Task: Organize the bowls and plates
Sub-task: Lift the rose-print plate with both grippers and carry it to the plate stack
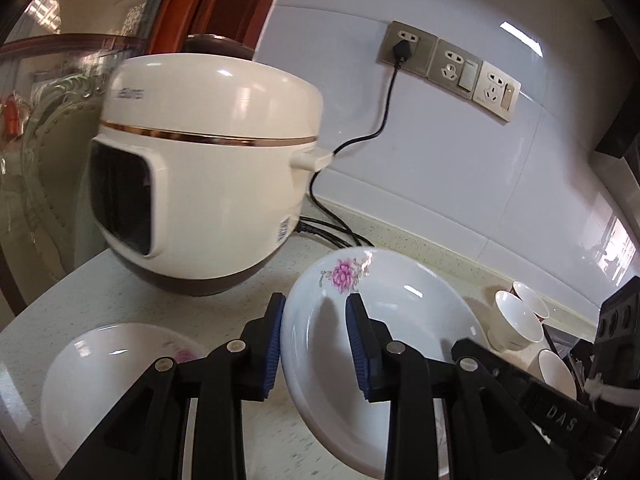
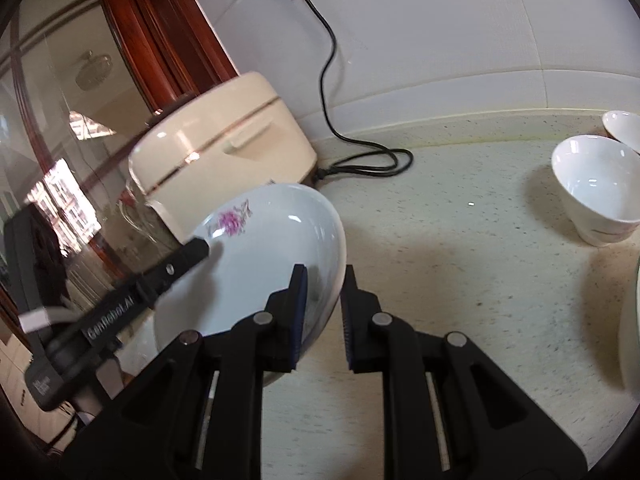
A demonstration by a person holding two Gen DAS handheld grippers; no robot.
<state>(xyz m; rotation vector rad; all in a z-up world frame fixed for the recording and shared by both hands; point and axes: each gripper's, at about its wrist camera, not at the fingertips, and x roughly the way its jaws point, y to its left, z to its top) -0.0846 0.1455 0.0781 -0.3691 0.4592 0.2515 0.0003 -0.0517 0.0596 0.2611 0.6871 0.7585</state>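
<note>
A white plate with a pink flower (image 1: pixel 384 320) is held tilted above the counter. My left gripper (image 1: pixel 316 344) straddles its left rim, one blue pad outside and one inside; a gap shows between the pads. In the right wrist view my right gripper (image 2: pixel 324 312) straddles the same plate's (image 2: pixel 260 256) right rim, also with a gap. A second flowered plate (image 1: pixel 104 368) lies flat on the counter at the lower left. Several white bowls (image 1: pixel 516 320) stand at the right; they also show in the right wrist view (image 2: pixel 600 192).
A cream rice cooker (image 1: pixel 208 168) stands at the counter's left end, its black cord (image 1: pixel 380 120) plugged into wall sockets (image 1: pixel 448 64). A glass door and wood frame lie to the left. A plate rim (image 2: pixel 630 320) shows at the far right.
</note>
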